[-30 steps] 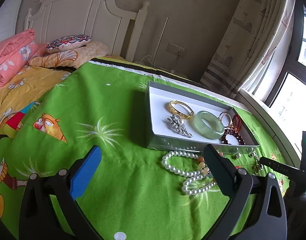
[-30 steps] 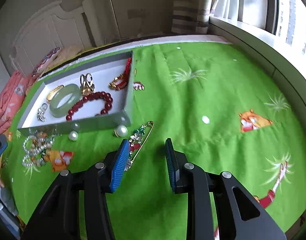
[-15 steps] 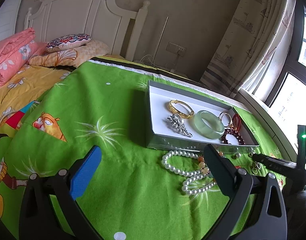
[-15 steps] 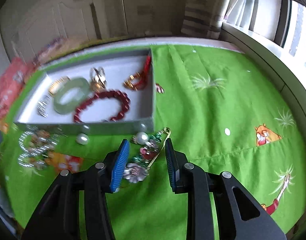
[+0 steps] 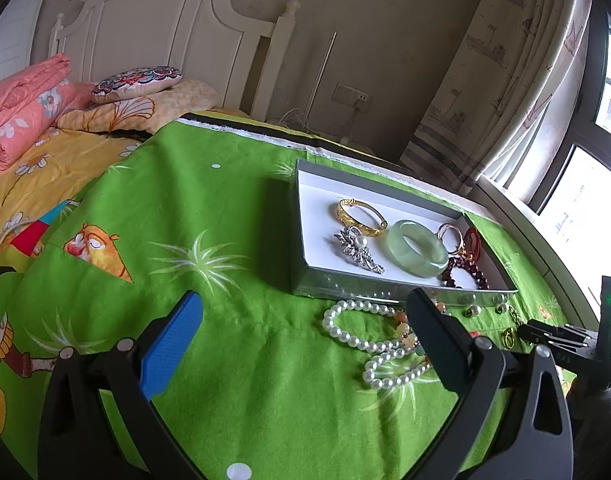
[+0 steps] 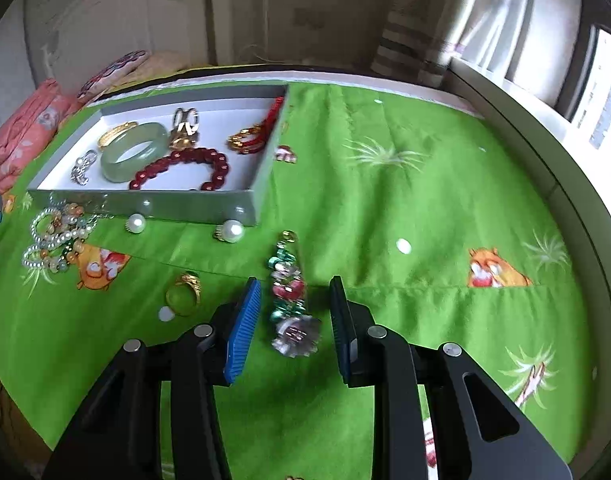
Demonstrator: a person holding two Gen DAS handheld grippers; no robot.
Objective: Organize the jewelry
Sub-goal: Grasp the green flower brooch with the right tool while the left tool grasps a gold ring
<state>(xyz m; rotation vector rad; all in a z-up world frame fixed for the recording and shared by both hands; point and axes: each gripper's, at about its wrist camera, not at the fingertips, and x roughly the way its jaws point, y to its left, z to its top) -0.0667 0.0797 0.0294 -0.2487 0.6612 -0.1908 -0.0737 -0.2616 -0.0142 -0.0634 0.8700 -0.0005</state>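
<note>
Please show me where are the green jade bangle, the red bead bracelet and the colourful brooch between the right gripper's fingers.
green jade bangle (image 6: 134,151): right wrist view, on its front band.
red bead bracelet (image 6: 219,168): right wrist view, on the right-hand beads.
colourful brooch (image 6: 287,290): right wrist view, on its red middle part.

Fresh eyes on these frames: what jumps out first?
The bright green cartoon bedspread fills both views, with a shallow grey box on it holding a pale green bangle and a dark red bead bracelet. Nearest the camera, a colourful brooch lies between the open fingers of the right gripper. Pearl strands are heaped just outside the box, in front of the open left gripper.
</note>
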